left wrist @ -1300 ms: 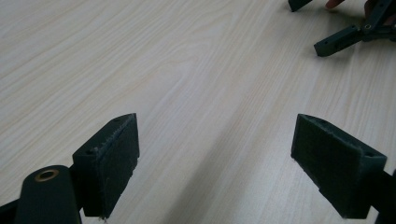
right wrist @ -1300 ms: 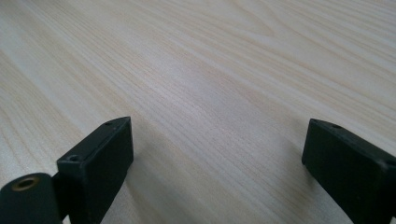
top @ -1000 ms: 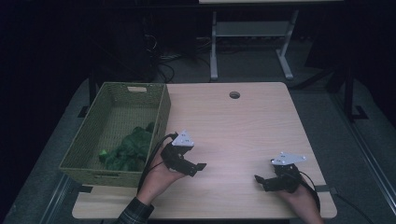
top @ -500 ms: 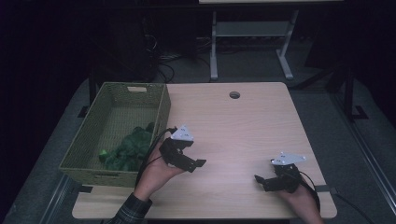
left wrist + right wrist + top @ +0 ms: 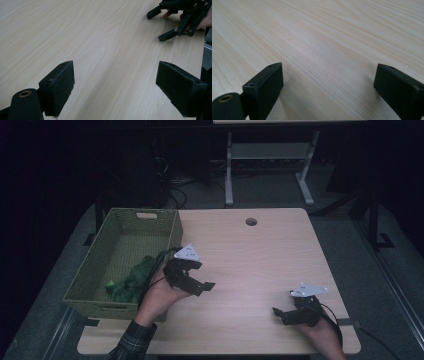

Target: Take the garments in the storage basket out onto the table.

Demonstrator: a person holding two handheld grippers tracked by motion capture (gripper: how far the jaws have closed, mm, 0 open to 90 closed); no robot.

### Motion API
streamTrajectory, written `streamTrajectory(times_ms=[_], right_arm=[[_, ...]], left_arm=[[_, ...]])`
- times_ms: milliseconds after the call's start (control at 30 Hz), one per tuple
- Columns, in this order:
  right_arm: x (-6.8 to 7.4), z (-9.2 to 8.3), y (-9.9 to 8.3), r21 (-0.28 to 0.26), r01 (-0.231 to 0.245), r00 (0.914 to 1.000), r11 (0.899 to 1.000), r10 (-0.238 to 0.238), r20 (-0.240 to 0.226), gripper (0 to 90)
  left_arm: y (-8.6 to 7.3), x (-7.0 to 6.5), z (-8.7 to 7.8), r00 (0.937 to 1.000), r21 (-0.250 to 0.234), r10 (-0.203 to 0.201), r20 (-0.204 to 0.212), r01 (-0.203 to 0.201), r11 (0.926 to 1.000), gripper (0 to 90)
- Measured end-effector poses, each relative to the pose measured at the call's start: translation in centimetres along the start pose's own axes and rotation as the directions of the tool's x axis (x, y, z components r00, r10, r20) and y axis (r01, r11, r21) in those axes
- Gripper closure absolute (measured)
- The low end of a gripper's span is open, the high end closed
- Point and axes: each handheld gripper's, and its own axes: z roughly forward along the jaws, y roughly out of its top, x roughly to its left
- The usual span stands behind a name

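Pale wooden surface (image 5: 260, 265) lies bare; green cloth (image 5: 131, 279) sits in the basket (image 5: 90, 280). Left gripper (image 5: 200, 286) has lifted away, jaws spread, empty; right gripper (image 5: 281, 313) rests released too — drop-off looks finished.

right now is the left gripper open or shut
Open. In the left gripper view the left gripper has its two black jaws wide apart with bare table between them, holding nothing. It hangs beside the green basket.
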Motion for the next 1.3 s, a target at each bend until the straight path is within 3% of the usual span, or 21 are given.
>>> streamTrajectory(times_ms=[100,533,867,1067,1300], right_arm=[[0.0,0.0,0.0,0.001,0.0,1.0,1.0,0.0,0.0,8.4],[0.0,0.0,0.0,0.001,0.0,1.0,1.0,0.0,0.0,8.4],[0.0,0.0,0.0,0.001,0.0,1.0,1.0,0.0,0.0,8.5],[0.0,0.0,0.0,-0.001,0.005,1.0,1.0,-0.005,0.0,8.4],[0.0,0.0,0.0,-0.001,0.004,1.0,1.0,-0.004,0.0,8.4]], left_arm=[[0.1,0.5,-0.5,1.0,0.01,0.009,0.0,-0.009,0.9999,14.6],[-0.5,2.4,-2.4,0.9998,0.025,-0.02,-0.006,0.02,0.9995,14.8],[-1.3,3.4,-5.1,0.9978,0.005,-0.032,-0.058,0.033,0.9995,14.9],[-2.1,4.3,-6.4,0.9947,-0.004,-0.062,-0.081,0.062,0.998,18.8],[-3.6,5.8,-8.5,0.9845,-0.017,-0.116,-0.132,0.115,0.9933,21.1]])
